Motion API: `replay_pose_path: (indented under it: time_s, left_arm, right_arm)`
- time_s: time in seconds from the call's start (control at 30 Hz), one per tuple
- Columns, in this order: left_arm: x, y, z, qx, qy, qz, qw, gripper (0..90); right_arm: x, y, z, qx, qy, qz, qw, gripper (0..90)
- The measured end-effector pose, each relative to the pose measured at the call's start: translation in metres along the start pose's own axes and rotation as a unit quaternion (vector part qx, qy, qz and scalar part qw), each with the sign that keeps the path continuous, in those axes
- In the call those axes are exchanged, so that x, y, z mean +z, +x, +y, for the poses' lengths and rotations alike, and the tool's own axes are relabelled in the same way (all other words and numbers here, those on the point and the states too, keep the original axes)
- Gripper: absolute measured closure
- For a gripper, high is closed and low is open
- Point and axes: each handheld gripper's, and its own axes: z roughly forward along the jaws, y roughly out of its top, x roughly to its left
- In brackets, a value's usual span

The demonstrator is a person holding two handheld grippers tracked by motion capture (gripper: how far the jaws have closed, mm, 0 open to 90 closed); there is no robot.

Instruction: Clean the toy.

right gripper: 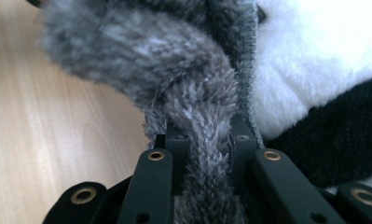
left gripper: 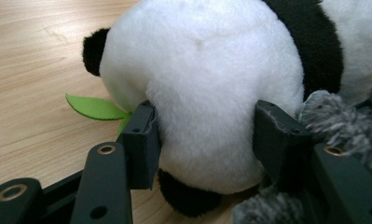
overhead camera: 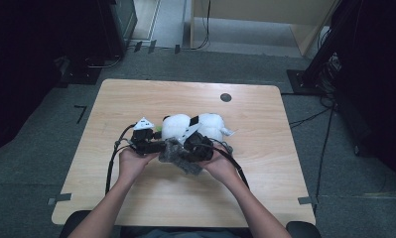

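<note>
- The plush panda (overhead camera: 193, 126) is lying on its side on the wooden bench (overhead camera: 136, 99), near the middle and close to the person's hands, with a grey fuzzy cloth (overhead camera: 178, 156) bunched against its near side.
- The left tongs (left gripper: 204, 140) are pressing on the panda's white rump from both sides; the pile is bulging around the pads, so the stuffing is giving readily under a light squeeze.
- The right tongs (right gripper: 207, 149) are pinching a fold of the grey fuzzy cloth (right gripper: 174, 70), with their jaws nearly together and the fibres squashed flat between them.
- Judging by that give, the panda is probably behaving as a light, soft, springy thing: nothing is breaking, but a shallow grip is likely slipping off the fluffy pile.
- The best hold on the panda is probably a deep one across a rounded part such as the rump or the head, rather than on the green felt leaf (left gripper: 95, 108) or a small black ear (left gripper: 94, 51).
- The cloth is hanging limp and stretchy, so it is probably sagging wherever it is unsupported; a thick fold or the stitched edge (right gripper: 249, 70) is giving the surest purchase.
- Both things are clinging slightly to each other, pile against pile.
</note>
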Motion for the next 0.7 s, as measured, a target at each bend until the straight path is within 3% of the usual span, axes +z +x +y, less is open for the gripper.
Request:
replay_pose_path:
  time_s: [0.27, 0.7]
  left_arm:
    - [0.0, 0.0, 0.0, 0.002, 0.0, 0.001, 1.0, 45.4]
    - [0.0, -0.001, 0.0, 0.006, 0.0, 0.002, 1.0, 45.5]
  right_arm:
    - [-0.005, -0.001, -0.007, 0.001, 0.005, -0.021, 0.9998, 76.9]
    - [-0.037, -0.014, -0.043, 0.051, 0.001, -0.028, 0.9983, 76.9]
